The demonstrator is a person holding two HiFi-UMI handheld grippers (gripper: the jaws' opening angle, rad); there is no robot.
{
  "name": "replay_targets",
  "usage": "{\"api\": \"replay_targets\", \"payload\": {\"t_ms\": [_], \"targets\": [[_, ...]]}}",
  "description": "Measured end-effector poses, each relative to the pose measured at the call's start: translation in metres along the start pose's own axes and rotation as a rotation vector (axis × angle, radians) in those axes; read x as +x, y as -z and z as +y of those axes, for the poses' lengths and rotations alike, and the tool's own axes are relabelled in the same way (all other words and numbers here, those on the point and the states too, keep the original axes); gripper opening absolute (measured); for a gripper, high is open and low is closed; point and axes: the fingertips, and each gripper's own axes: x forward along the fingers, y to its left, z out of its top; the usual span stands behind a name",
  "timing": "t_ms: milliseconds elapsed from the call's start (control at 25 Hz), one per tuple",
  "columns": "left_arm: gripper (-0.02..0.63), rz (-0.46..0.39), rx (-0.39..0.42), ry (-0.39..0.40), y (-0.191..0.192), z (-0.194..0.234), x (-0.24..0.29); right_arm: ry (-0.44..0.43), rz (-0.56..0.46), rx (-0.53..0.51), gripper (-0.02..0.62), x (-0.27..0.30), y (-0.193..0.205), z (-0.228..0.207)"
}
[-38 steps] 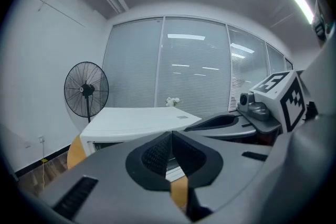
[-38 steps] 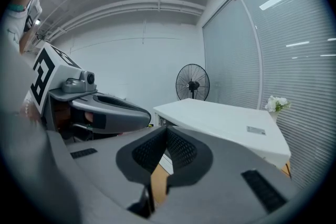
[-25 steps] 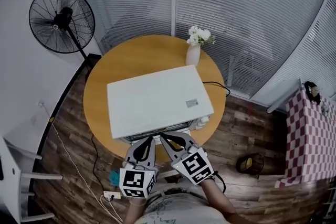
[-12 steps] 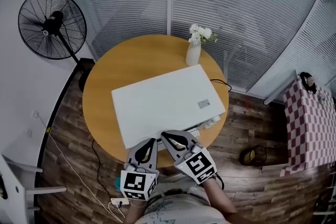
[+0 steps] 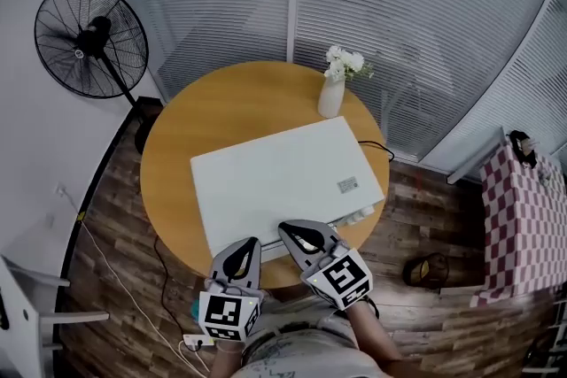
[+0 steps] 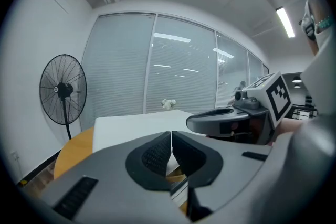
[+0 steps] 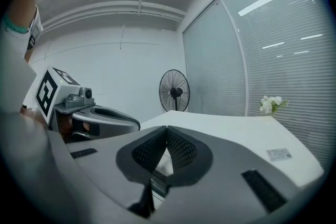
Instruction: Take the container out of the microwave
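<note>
Directly ahead of left tool [image 5: 253,241] and right tool [image 5: 283,227], microwave [image 5: 283,177].

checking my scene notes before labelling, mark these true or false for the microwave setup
1. The microwave stands on a round wooden table. True.
2. The vase of flowers stands on top of the microwave. False: it stands on the table, behind the microwave.
3. The fan stands on the table. False: it stands on the floor, to the left of the table.
4. The left gripper and the right gripper are both shut with nothing between their jaws. True.
</note>
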Motion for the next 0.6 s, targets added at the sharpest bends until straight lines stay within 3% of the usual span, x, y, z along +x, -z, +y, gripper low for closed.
{"api": "replay_targets", "payload": {"t_ms": [240,600], "targets": [[0.015,-0.028,-0.036,-0.1,-0.007,-0.015,0.012,-0.067,0.005,-0.031,-0.006,-0.022,-0.002,-0.023],[0.015,-0.029,-0.024,-0.155,-0.011,-0.052,0.025,-0.136,-0.011,-0.027,-0.006,-0.052,0.002,-0.043]]}}
